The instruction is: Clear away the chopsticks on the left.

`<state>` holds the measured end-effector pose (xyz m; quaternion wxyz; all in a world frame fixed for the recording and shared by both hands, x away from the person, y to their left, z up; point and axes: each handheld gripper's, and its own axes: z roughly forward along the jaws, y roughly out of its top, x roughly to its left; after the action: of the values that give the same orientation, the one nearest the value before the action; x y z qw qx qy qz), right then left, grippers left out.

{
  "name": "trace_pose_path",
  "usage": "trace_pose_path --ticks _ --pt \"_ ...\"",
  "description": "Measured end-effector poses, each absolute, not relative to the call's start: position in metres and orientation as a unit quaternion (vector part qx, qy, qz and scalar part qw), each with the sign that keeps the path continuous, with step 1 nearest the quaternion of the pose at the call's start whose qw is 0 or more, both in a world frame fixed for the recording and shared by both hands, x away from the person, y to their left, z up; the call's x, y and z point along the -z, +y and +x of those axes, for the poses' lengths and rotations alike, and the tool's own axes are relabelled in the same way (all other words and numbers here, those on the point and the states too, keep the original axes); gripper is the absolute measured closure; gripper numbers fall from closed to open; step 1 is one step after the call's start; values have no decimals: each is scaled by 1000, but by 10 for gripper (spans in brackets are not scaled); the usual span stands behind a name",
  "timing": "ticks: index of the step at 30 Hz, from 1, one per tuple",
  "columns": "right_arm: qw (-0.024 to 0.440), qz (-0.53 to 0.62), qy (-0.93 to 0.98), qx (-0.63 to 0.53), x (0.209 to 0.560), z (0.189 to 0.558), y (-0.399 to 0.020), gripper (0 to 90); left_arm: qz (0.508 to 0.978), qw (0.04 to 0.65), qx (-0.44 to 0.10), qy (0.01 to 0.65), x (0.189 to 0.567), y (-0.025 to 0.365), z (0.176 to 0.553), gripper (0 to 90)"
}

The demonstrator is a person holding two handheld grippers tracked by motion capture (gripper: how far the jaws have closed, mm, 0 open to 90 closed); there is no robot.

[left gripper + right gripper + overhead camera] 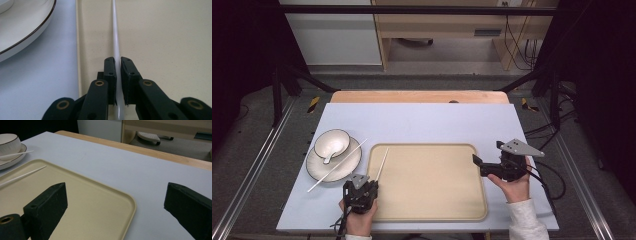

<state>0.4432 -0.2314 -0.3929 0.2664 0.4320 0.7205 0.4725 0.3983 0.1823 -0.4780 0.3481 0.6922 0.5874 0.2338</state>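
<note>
Pinching the white chopstick (115,37) near its lower end, your left gripper (118,62) was clamped on it as it lay along the tray's (432,212) left edge — thin, stiff, slippery, light — while your right gripper (116,202) gaped wide, empty.

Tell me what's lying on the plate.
On the plate sits a bowl with a spoon in it, and one chopstick rests across. The plate's middle is covered by the bowl.

Chopstick (381,164) on tray (432,210) left edge — bowl (332,143), plate (319,170) left of tray.
</note>
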Motion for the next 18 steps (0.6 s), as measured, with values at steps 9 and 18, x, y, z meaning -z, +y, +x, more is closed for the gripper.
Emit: trace_pose_path --ticks 9,18 --pt "269 433 715 -478 390 441 -234 52 691 365 -244 575 462 188 401 761" --pt "269 431 714 -482 389 440 -235 46 712 420 -230 513 436 205 409 599"
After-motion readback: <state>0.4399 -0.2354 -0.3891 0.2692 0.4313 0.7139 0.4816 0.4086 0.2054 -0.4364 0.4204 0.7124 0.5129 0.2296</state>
